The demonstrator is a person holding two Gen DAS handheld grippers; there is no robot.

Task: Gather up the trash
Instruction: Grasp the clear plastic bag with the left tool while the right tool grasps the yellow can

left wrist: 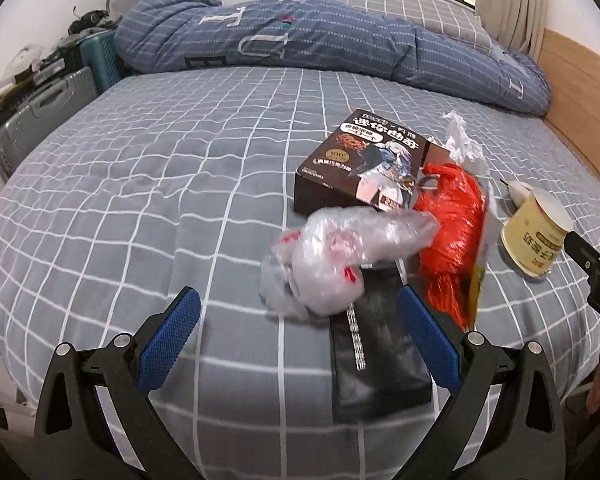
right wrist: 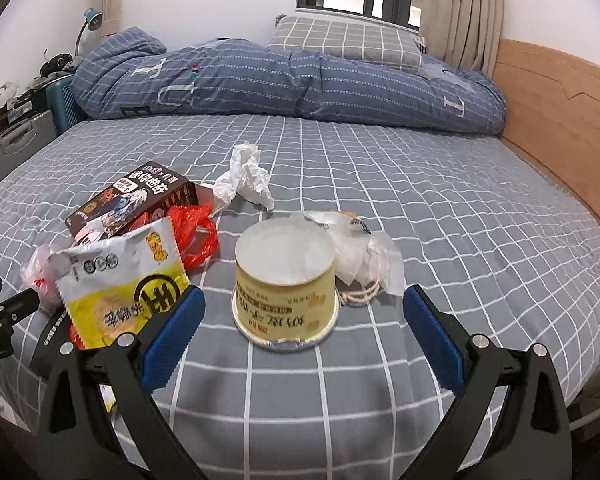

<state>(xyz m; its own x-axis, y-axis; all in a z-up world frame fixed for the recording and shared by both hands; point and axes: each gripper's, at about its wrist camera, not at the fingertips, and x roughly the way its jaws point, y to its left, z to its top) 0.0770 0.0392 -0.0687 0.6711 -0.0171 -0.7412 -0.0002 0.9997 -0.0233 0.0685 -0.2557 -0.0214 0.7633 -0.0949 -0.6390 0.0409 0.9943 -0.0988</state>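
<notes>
Trash is piled on the near half of the bed (right wrist: pixel 420 200), all within reach of both my tools. Closest to my right gripper (right wrist: pixel 304 336) is the upside-down paper cup (right wrist: pixel 286 280), sitting right between the two blue pads, which are spread wide and holding nothing. Just behind the cup there's a crumpled clear wrapper with a bit of string (right wrist: pixel 364 264), and further back a wad of white tissue (right wrist: pixel 246 178).

My left gripper (left wrist: pixel 300 340) is also wide open and empty, lined up on a scrunched clear plastic bag (left wrist: pixel 340 256) that lies on top of a flat black packet (left wrist: pixel 376 352). Beside that is a red plastic bag (left wrist: pixel 452 232), a brown snack box (left wrist: pixel 360 160) behind it, and a yellow chip bag (right wrist: pixel 128 280) standing on edge between the red bag and the cup.

How I'd play it: cup first, I think. Push the right tool forward so the pads sit on the cup's wall around mid-height, then close gently, since thin paper will probably crush or squirt out if squeezed hard. For the clear bag, go low and grab the bunched middle, not a loose flap, or it may slip free and drag the black packet along.
</notes>
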